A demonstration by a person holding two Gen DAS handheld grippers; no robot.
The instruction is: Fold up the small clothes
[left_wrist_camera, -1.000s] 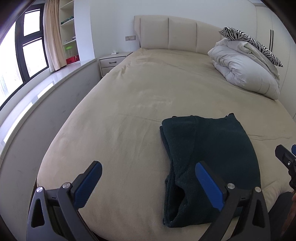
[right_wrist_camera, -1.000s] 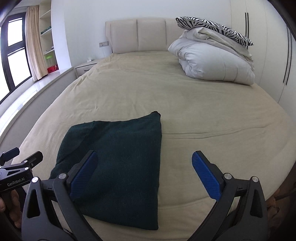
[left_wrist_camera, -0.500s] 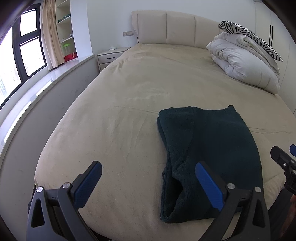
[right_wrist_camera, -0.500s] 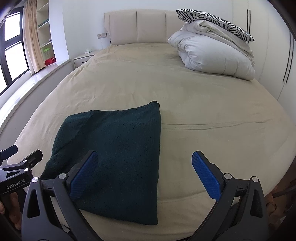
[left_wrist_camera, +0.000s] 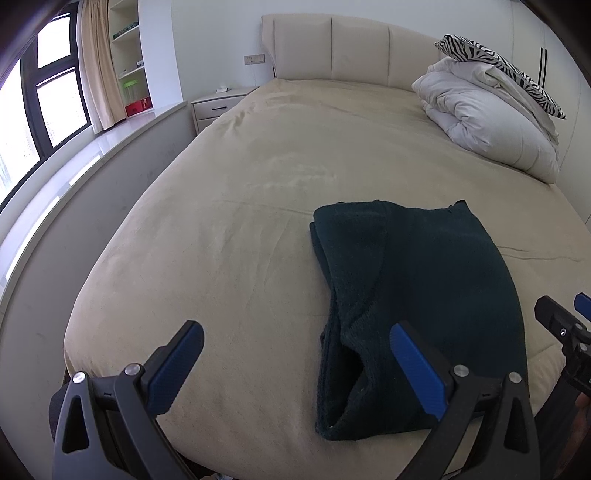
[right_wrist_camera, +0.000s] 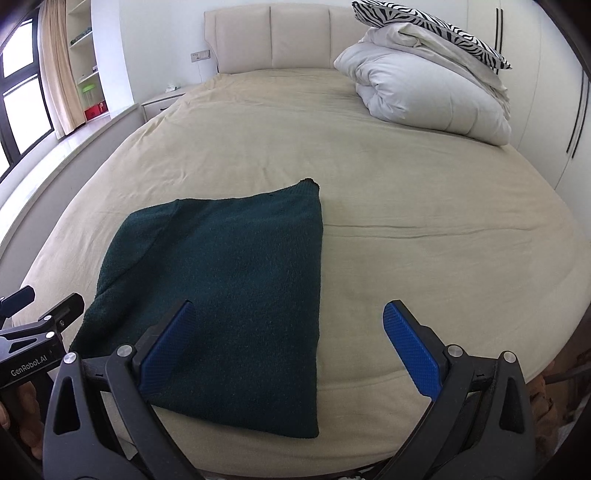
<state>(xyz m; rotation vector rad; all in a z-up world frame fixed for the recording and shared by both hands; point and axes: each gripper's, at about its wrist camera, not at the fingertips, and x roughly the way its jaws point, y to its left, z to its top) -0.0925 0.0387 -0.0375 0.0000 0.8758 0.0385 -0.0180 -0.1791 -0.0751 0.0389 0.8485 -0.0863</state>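
Note:
A dark green knitted garment [left_wrist_camera: 424, 291] lies folded into a long rectangle near the foot of the beige bed [left_wrist_camera: 258, 177]; it also shows in the right wrist view [right_wrist_camera: 229, 288]. My left gripper [left_wrist_camera: 295, 354] is open and empty, held above the bed's near edge, its right finger over the garment's near left part. My right gripper [right_wrist_camera: 288, 332] is open and empty above the garment's near right corner. Each gripper shows at the edge of the other's view.
A folded white duvet [right_wrist_camera: 428, 96] with a zebra-print pillow [right_wrist_camera: 436, 26] lies at the bed's far right. A nightstand [left_wrist_camera: 218, 105], a window ledge [left_wrist_camera: 74, 155] and shelves [left_wrist_camera: 129, 62] stand to the left. A wardrobe [right_wrist_camera: 546, 92] is at right.
Both grippers have moved up and slightly back from the bed, so the garment sits lower and farther in both views. The garment has not moved. Both grippers stay open.

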